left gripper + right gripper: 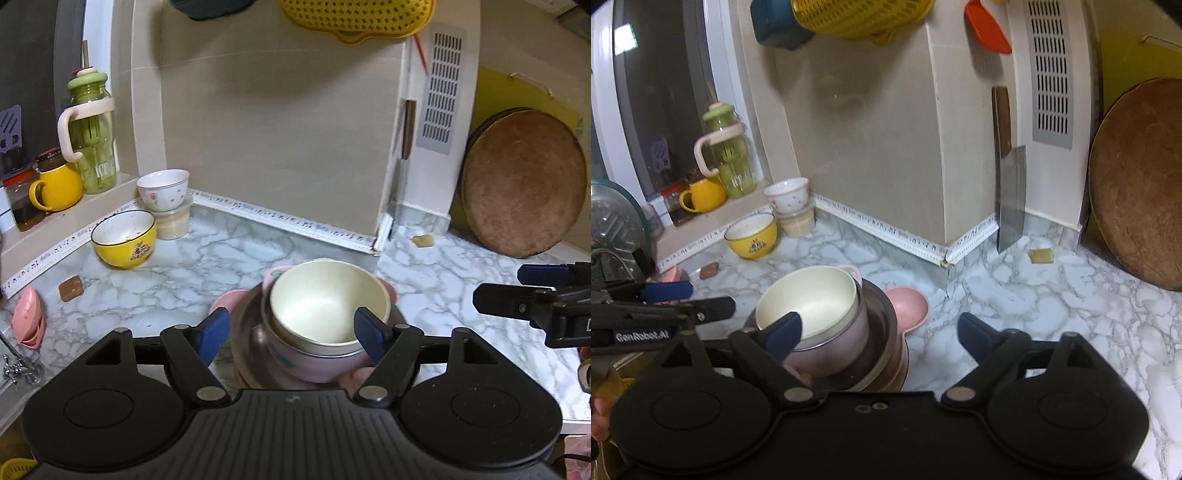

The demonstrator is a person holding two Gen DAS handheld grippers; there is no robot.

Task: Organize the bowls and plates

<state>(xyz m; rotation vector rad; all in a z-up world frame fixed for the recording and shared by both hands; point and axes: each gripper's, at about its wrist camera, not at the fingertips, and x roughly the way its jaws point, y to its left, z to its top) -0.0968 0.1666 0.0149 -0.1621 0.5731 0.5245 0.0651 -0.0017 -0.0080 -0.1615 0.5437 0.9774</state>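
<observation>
Bowls stacked up near the middle of the marble bench (229, 254): a cream bowl (325, 302) sits nested in a pink bowl (314, 363), that one sits in a steel bowl (251, 332), and there's a pink dish (908, 302) at the bottom poking out on the far side. Whole stack isn't sitting square (the cream bowl's mouth faces up but tips a bit toward the far left in the right wrist view), so the stack's axis runs upright with a lean.

Left gripper (293, 334) hangs just over the near side of the stack, jaws apart, with the blue pads on either side of the cream bowl's rim and not pressing on it as far as I can see. Right gripper (879, 332) is to the right of the stack, jaws wide apart; its left pad overlaps the cream bowl's rim in view, the right one is over bare marble.

Further off at the far left: a yellow bowl (123, 238), and a white flowered bowl (163, 189) perched on a plastic tub (173, 221). A round wooden board (524, 184) leans on the wall at far right, and a cleaver (1010, 199) stands against the corner.
</observation>
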